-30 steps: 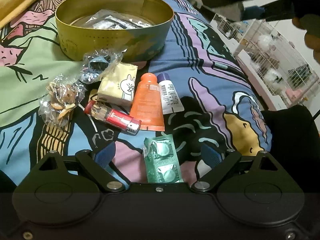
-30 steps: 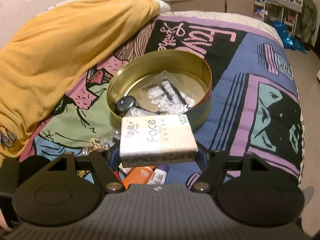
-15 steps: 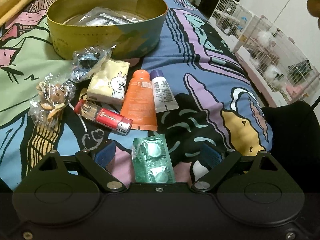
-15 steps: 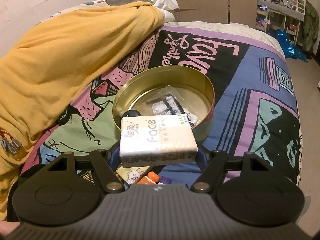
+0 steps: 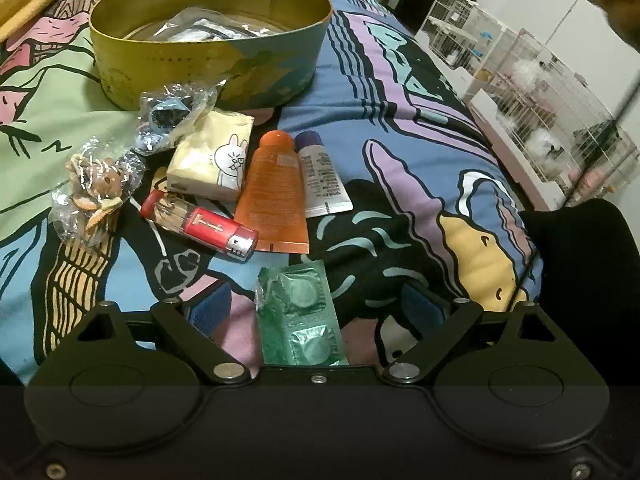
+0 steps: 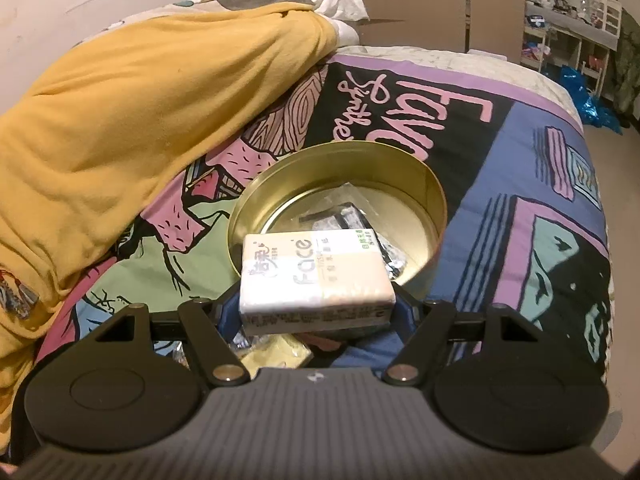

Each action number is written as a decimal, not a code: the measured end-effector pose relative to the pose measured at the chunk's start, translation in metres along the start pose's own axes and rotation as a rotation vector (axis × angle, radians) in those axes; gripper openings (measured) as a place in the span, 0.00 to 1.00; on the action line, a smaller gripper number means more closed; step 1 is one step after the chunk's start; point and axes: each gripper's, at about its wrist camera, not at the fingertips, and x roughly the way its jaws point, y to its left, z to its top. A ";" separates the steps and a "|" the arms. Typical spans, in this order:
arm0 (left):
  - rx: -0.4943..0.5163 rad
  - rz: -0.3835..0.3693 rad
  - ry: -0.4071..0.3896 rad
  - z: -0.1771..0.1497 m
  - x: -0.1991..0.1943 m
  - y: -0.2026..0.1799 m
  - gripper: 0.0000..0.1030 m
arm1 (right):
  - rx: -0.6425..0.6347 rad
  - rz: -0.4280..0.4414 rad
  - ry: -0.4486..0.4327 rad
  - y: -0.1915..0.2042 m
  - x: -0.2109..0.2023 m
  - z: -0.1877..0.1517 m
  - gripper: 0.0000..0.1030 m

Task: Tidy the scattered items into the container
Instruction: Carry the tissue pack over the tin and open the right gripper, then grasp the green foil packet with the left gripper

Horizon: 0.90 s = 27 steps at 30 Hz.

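A round gold tin (image 5: 208, 68) sits on the patterned bedspread and holds clear plastic packets; it also shows in the right wrist view (image 6: 434, 216). My right gripper (image 6: 318, 308) is shut on a white "Face" tissue pack (image 6: 316, 276), held in the air near the tin's near rim. My left gripper (image 5: 316, 308) is open, its fingers either side of a green foil strip (image 5: 300, 316). Beyond it lie an orange tube (image 5: 276, 196), a white tube (image 5: 324, 184), a red lighter-shaped case (image 5: 200, 224), a yellow tissue pack (image 5: 212, 160) and two clear bags (image 5: 96, 196).
A yellow blanket (image 6: 140, 120) is heaped on the bed left of the tin. White wire cages (image 5: 540, 92) stand on the floor beyond the bed's right edge. A dark shape (image 5: 580, 264) rises at the bed's near right corner.
The right gripper with the tissue pack has risen and drawn back, so the tin looks smaller and farther. The left gripper has crept forward over the green strip.
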 end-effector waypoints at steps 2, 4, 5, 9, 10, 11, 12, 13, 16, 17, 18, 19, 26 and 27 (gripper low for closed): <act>0.004 0.001 0.000 0.000 0.000 -0.001 0.89 | -0.008 -0.001 0.002 0.003 0.009 0.007 0.71; 0.000 -0.003 0.000 0.000 0.000 -0.001 0.89 | -0.010 -0.001 0.004 0.006 0.018 0.015 0.71; -0.003 -0.004 -0.001 0.000 0.000 -0.001 0.89 | -0.013 -0.003 0.002 0.007 0.021 0.018 0.71; -0.009 -0.010 0.000 0.000 0.001 0.000 0.89 | -0.033 -0.022 -0.010 0.015 0.036 0.033 0.71; -0.011 -0.013 0.001 0.000 0.001 0.000 0.89 | -0.037 -0.032 -0.013 0.017 0.041 0.038 0.71; -0.014 -0.014 0.002 0.000 0.001 0.000 0.88 | -0.034 -0.040 -0.016 0.018 0.046 0.041 0.71; -0.017 -0.015 0.003 0.000 0.001 0.000 0.89 | -0.031 -0.044 -0.026 0.018 0.049 0.044 0.71; -0.020 -0.016 0.005 0.000 0.001 0.000 0.89 | -0.030 -0.050 -0.047 0.019 0.052 0.047 0.80; -0.026 -0.017 0.007 -0.001 0.001 0.001 0.88 | -0.004 -0.104 -0.080 0.018 0.052 0.051 0.97; -0.026 -0.017 0.007 -0.001 0.001 0.001 0.88 | 0.004 -0.097 -0.103 0.016 0.047 0.049 0.99; -0.027 -0.017 0.008 -0.001 0.001 0.001 0.88 | 0.007 -0.075 -0.119 0.015 0.042 0.046 1.00; -0.026 -0.017 0.010 -0.001 0.001 0.001 0.88 | 0.010 -0.060 -0.123 0.013 0.038 0.043 1.00; -0.027 -0.011 0.016 -0.001 0.002 -0.001 0.88 | 0.024 -0.036 -0.130 -0.003 -0.001 0.012 1.00; -0.030 -0.010 0.017 0.000 0.002 0.000 0.88 | 0.025 -0.036 -0.129 -0.006 -0.007 0.006 1.00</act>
